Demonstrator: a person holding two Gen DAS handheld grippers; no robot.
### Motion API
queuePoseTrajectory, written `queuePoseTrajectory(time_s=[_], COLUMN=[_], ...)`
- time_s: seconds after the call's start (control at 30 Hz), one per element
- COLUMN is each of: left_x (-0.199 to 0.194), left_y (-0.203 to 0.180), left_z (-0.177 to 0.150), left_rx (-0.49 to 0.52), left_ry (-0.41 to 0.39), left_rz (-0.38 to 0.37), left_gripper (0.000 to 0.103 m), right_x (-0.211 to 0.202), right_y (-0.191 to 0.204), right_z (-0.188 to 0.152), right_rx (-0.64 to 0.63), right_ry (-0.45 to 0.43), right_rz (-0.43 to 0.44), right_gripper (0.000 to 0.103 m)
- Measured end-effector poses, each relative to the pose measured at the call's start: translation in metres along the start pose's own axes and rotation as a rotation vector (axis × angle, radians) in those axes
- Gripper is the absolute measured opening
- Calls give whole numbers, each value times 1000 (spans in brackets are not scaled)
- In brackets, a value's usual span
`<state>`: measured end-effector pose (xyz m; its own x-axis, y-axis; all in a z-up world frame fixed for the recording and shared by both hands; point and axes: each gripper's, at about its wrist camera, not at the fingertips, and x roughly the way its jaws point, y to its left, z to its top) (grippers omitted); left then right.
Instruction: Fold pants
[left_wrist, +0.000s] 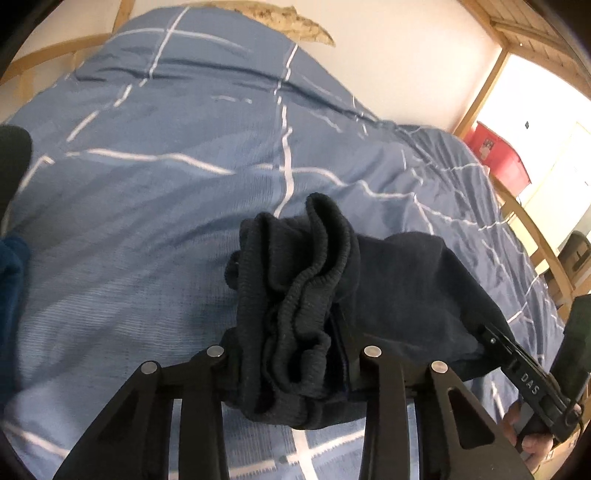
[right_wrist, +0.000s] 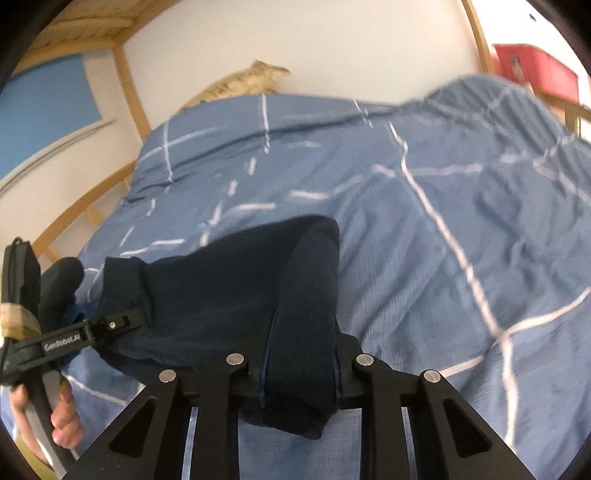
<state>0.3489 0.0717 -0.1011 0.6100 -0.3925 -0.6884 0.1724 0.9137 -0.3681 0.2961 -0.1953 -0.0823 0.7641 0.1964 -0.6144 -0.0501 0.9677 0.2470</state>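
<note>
Dark navy pants hang stretched between my two grippers above the bed. My left gripper is shut on the bunched ribbed waistband. My right gripper is shut on another part of the pants, a thick folded edge. In the left wrist view the right gripper shows at the lower right, clamped on the cloth. In the right wrist view the left gripper shows at the lower left, clamped on the other end.
The bed has a blue duvet with white lines, also in the right wrist view. A wooden bed frame and a red box stand at the right. A patterned pillow lies by the wall.
</note>
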Motion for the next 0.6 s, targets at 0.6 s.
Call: queuePoseTrajectory(time_s=[0.6], left_x=[-178], left_y=[24], left_z=[22], left_rx=[65], left_ry=[-234], left_rz=[72], left_gripper=[34], right_x=[-96], right_y=[110], right_z=[35], right_rx=[-134], right_ry=[-186], right_rz=[103], right_gripper=[25])
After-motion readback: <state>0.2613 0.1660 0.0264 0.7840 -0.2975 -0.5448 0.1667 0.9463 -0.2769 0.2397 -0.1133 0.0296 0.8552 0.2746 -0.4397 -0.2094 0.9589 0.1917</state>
